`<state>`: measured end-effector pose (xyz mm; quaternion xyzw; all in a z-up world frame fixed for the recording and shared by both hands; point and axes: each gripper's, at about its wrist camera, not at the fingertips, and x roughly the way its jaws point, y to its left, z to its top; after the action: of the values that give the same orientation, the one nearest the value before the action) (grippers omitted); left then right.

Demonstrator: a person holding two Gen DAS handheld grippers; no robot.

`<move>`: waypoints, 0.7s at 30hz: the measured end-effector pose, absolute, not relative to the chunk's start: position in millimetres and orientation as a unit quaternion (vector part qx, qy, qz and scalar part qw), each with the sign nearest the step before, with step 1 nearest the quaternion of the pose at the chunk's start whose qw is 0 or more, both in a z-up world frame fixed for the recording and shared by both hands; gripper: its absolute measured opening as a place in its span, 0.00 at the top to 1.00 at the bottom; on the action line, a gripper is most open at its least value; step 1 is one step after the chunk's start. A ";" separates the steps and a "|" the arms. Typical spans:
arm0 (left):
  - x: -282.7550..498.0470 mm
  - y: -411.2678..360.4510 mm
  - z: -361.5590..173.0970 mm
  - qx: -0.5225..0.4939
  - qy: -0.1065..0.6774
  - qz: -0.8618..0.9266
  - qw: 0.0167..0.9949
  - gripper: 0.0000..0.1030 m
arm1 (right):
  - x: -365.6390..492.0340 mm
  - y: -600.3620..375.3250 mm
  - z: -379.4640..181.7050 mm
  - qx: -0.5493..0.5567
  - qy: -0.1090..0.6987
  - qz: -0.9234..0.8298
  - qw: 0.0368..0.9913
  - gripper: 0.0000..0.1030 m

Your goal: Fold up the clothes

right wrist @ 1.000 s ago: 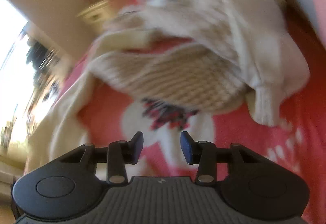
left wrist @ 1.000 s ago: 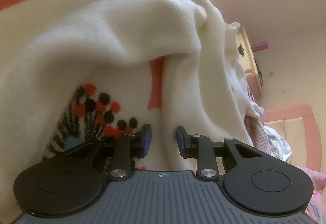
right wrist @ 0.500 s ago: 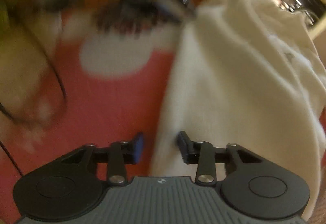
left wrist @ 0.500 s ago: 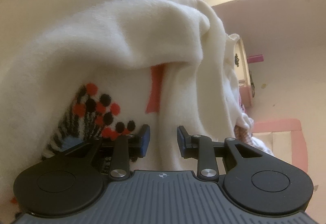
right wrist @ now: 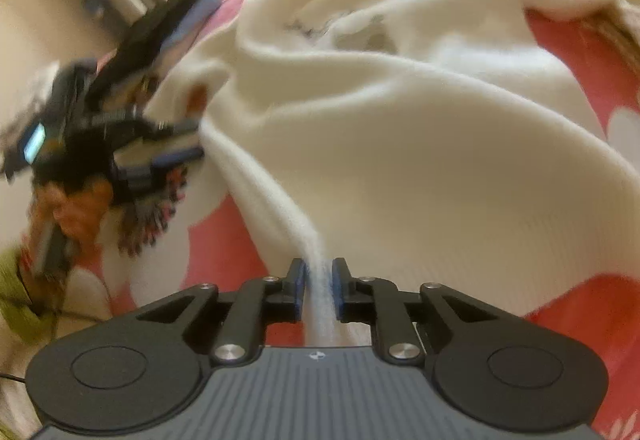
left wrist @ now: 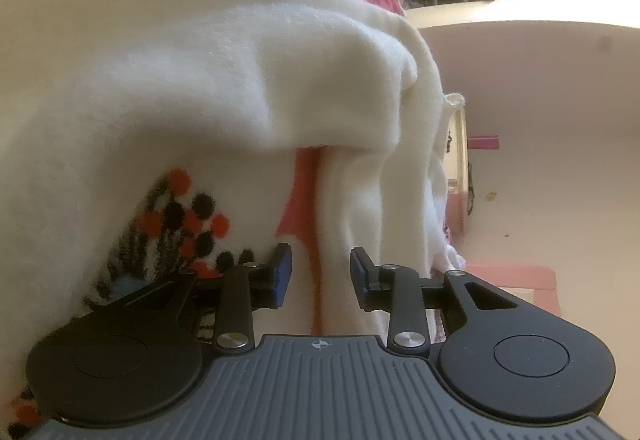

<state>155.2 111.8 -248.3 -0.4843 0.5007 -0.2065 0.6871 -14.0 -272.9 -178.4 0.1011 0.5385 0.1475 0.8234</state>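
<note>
The cream sweater (right wrist: 400, 128) lies spread and rumpled over the pink blanket (right wrist: 224, 260), which serves as the landmark here: the garment covers most of the blanket's middle, with bare pink showing at its near and far edges. The right gripper (right wrist: 319, 286) has its jaws drawn narrow onto a thin ridge of the sweater's edge, the cloth pinched between the blue pads and running up from there as a taut crease. The left gripper (left wrist: 320, 276) stands with its jaws wide apart and nothing between them, hovering low over the blanket where a dotted red-and-black pattern (left wrist: 188, 212) shows, just beside a hanging fold of the sweater (left wrist: 256, 80). The knit looks thick, soft and fuzzy, probably light for its bulk and quite limp, so it should drape and sag wherever it is not supported. It seems unlikely to slip from rubbery pads, but a one-layer pinch may stretch the knit. A sound second hold would be on the hem or side seam near that hanging fold, taking the full thickness of the edge so both grips lift evenly.
</note>
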 end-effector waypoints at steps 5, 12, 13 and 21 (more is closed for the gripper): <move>154.5 110.9 -247.7 -0.478 0.500 -0.206 0.692 0.69 | -34.7 -237.1 -171.1 -0.005 0.519 0.193 0.833 0.48; 153.8 107.1 -245.1 -0.467 0.499 -0.205 0.701 0.69 | -56.4 -186.8 -196.2 -0.181 0.510 0.215 0.813 0.53; 152.9 107.3 -244.6 -0.463 0.499 -0.205 0.703 0.69 | -58.9 -184.9 -192.0 -0.184 0.507 0.218 0.813 0.53; 146.2 104.0 -240.7 -0.433 0.496 -0.204 0.724 0.69 | -74.9 -169.2 -196.6 -0.242 0.502 0.234 0.797 0.46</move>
<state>146.2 104.0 -240.7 -0.4332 0.4963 -0.2038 0.7242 -74.9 -169.2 -196.6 -0.2424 0.5021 0.2336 0.7966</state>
